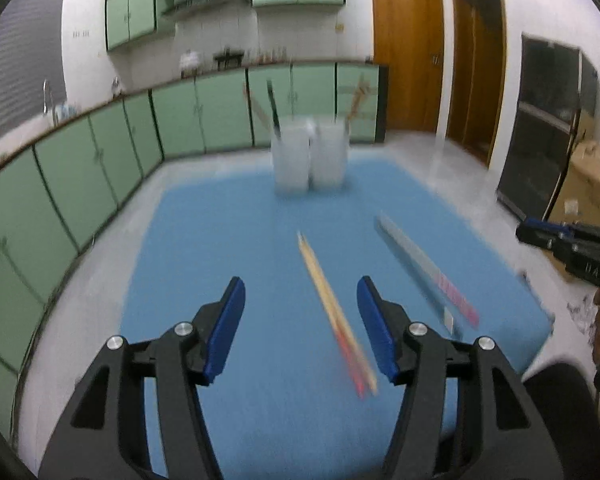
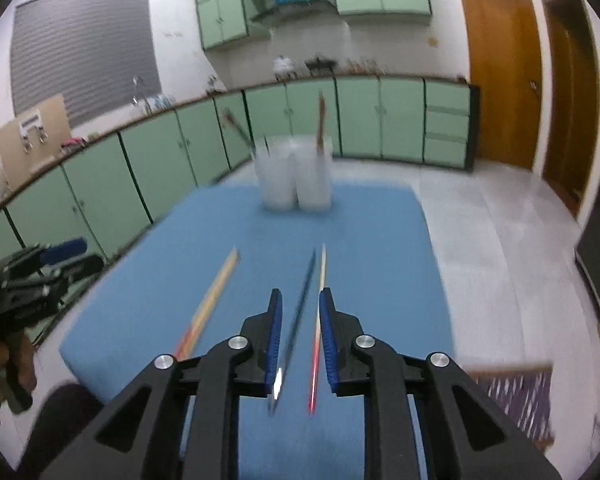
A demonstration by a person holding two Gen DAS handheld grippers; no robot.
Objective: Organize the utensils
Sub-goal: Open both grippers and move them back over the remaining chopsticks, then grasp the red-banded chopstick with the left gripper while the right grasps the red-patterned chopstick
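Chopsticks [image 1: 332, 312] lie on blue mat [image 1: 228, 240], 12 o'clock of left gripper [image 1: 300, 320], jaws half apart, empty. Right gripper [image 2: 300, 336] slightly parted, empty, over utensil pair [image 2: 300, 320]. Likely light, stiff, slippery; pinch mid-shaft.

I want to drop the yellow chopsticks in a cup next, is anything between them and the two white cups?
Nothing visible does. The yellow chopsticks lie on the blue mat, and only bare mat runs from them to the two white cups. The other utensils lie off to their right.

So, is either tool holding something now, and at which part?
Nothing is held. The left tool and right tool are both open above the blue mat, untouched thin sticks lying below them.
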